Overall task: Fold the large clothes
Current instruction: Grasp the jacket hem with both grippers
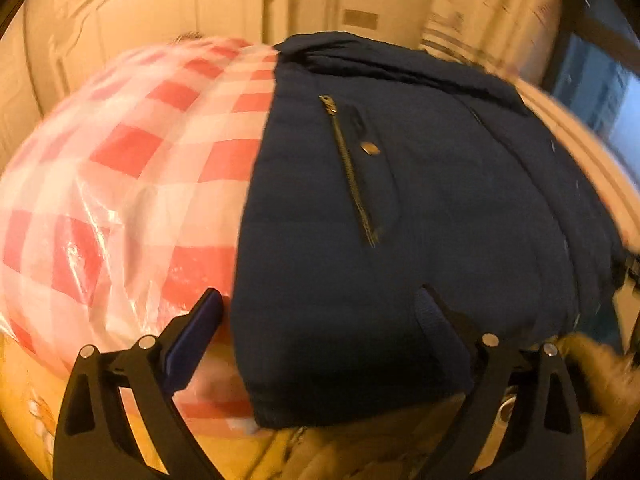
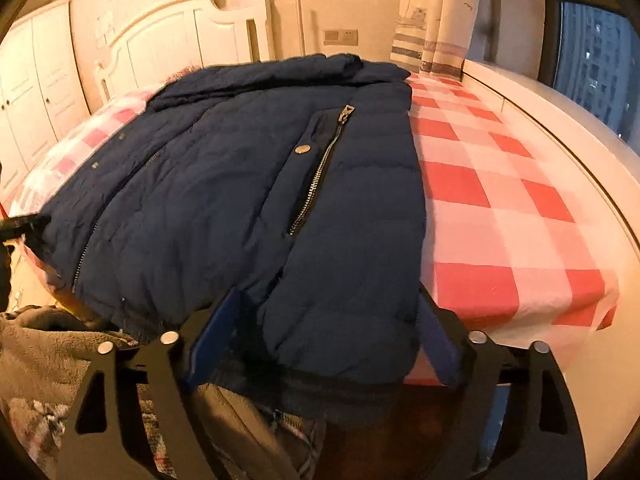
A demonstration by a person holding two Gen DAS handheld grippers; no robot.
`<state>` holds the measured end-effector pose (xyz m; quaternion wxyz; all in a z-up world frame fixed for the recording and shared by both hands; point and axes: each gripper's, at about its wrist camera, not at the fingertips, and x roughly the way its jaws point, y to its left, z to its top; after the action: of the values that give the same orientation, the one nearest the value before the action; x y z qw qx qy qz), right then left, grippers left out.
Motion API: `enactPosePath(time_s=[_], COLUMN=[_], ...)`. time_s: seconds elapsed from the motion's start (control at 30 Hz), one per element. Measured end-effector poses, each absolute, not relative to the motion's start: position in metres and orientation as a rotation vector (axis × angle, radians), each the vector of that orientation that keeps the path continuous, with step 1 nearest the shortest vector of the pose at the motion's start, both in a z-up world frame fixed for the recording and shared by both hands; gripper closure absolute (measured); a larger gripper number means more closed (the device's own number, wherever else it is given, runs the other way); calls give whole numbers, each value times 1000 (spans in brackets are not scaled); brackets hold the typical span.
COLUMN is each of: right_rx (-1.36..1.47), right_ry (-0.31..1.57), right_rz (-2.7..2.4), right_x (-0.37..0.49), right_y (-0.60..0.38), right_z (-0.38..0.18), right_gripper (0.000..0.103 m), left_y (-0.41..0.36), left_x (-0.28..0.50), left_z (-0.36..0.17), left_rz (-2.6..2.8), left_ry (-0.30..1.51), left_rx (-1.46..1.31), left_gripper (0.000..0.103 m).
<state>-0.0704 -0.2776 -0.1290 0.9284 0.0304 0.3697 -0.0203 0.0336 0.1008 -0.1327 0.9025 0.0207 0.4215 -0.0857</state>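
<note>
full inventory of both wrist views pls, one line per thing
jacket: 1, navy padded, flat on the bed, hem toward the cameras
pocket zipper: 1, metal, on the jacket's front
snap button: 1, metal, beside that zipper
bed cover: 1, red and white check, under the jacket
headboard: 1, white, far end of the bed
wardrobe: 1, white, at the left in the right wrist view
curtain: 1, pale with stripes, by the window
window: 1, dark, far right
grey fleece cloth: 1, low at the left, below the bed edge
left gripper: 1, black, blue-padded fingers, open over the hem's left corner
right gripper: 1, black, blue-padded fingers astride the hem's right corner
</note>
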Motion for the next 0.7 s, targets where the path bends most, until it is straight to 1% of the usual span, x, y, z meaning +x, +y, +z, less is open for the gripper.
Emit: enactPosePath(time_s=[0.07, 0.1, 0.23, 0.43, 0.47, 0.5, 0.53, 0.57, 0.6, 0.63, 0.67, 0.7], right_rx=[90, 83, 25, -10, -11, -5, -5, -29, -49, -44, -16, 31], right_ry=[732, 725, 728, 703, 695, 685, 676, 670, 663, 650, 638, 623], right_rz=[-29, -38, -56, -36, -42, -29, -19, -23, -27, -26, -16, 3], right_x=[-69, -65, -51, -66, -67, -67, -66, -67, -66, -68, -68, -70], right_y=[-285, -285, -278, -277, -276, -274, -270, -263, -258, -256, -259, -264], right_z=[-128, -129, -129, -133, -133, -132, -130, -129, -128, -126, -124, -120], right_gripper=[22, 22, 22, 22, 23, 41, 56, 59, 64, 70, 73, 77], left_y=[100, 99, 88, 90, 89, 87, 83, 76, 73, 72, 74, 78], left_x=[34, 38, 58, 48, 47, 45, 41, 38, 37, 36, 34, 33], left_z=[-134, -134, -134, -135, -135, -134, -130, -125, -122, -116, -112, -106], left_rz=[-170, -161, -154, -178, -179, -193, -242, -262, -252, -238, -244, -243], left_ry=[855, 855, 863, 867, 860, 848, 834, 828, 817, 793, 775, 751], left_rx=[33, 26, 36, 54, 56, 60, 66, 89, 108, 122, 106, 85], left_gripper=[3, 2, 2, 3, 9, 19, 47, 66, 75, 81, 83, 84])
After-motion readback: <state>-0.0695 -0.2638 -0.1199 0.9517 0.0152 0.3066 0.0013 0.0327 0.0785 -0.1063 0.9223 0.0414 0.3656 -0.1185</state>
